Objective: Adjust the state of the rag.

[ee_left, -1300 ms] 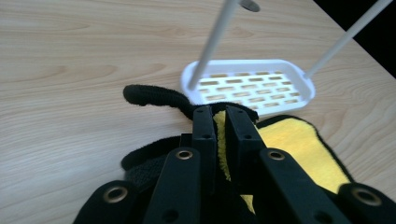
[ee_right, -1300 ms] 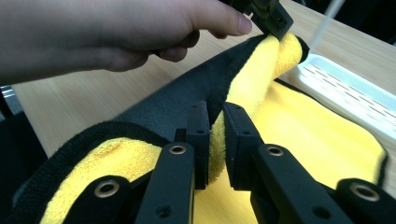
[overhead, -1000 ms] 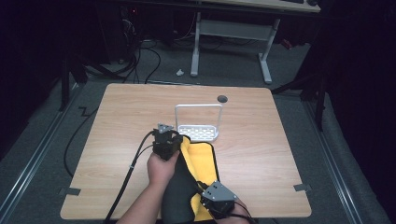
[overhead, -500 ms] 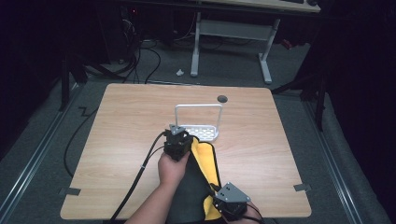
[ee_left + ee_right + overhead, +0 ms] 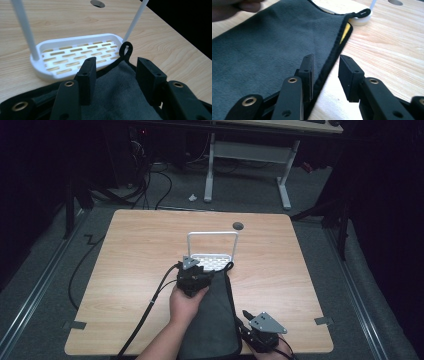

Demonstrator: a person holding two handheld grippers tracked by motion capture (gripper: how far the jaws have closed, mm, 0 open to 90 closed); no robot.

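On table, cloth lies lengthwise toward rack.

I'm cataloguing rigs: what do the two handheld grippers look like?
Both are black. The left gripper has two blocky jaws with small screws and brass-ringed holes; so does the right gripper. From above, each carries a grey three-cornered plate and trails black cable. Forearms are bare.

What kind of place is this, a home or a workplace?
Probably a lab or workshop: a bare wooden table on grey carpet, loose cables on the floor, and an adjustable desk frame behind.
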